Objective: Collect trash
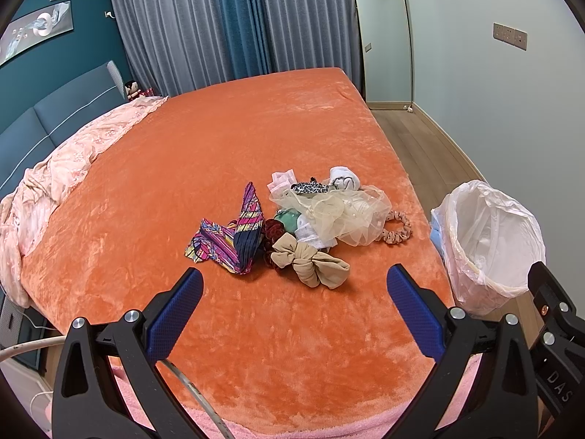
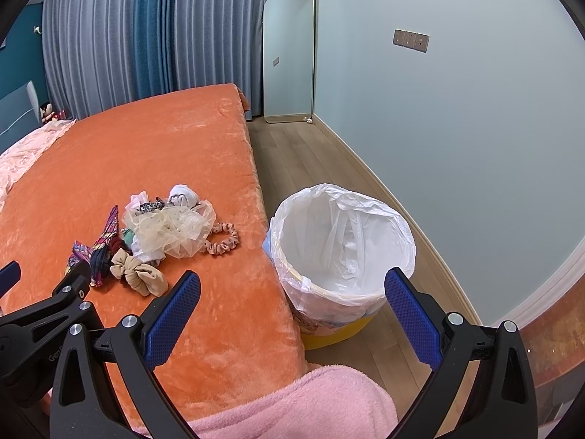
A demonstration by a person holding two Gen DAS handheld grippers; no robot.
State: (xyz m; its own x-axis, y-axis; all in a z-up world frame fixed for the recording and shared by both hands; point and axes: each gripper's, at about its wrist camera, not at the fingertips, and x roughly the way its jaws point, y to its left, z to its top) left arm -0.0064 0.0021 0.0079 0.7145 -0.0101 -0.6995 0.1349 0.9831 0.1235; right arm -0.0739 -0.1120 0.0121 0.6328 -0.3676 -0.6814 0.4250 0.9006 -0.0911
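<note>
Trash pile (image 1: 303, 219) at our twelve o'clock looks soft and light, so we judge the beige bow (image 1: 310, 261) best pinched mid-knot, both hand-held grippers, left (image 1: 294, 285) and right (image 2: 292, 287), spread empty.

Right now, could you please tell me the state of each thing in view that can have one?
Left gripper: open, holding nothing.
Right gripper: open, holding nothing.
Bin: upright on the floor beside the bed, lined with a bag, open; nothing seen inside.
Pile: loose on the bed, untouched.
Beige bow: nearest the left gripper, lying free.
Curtains: drawn shut.
</note>
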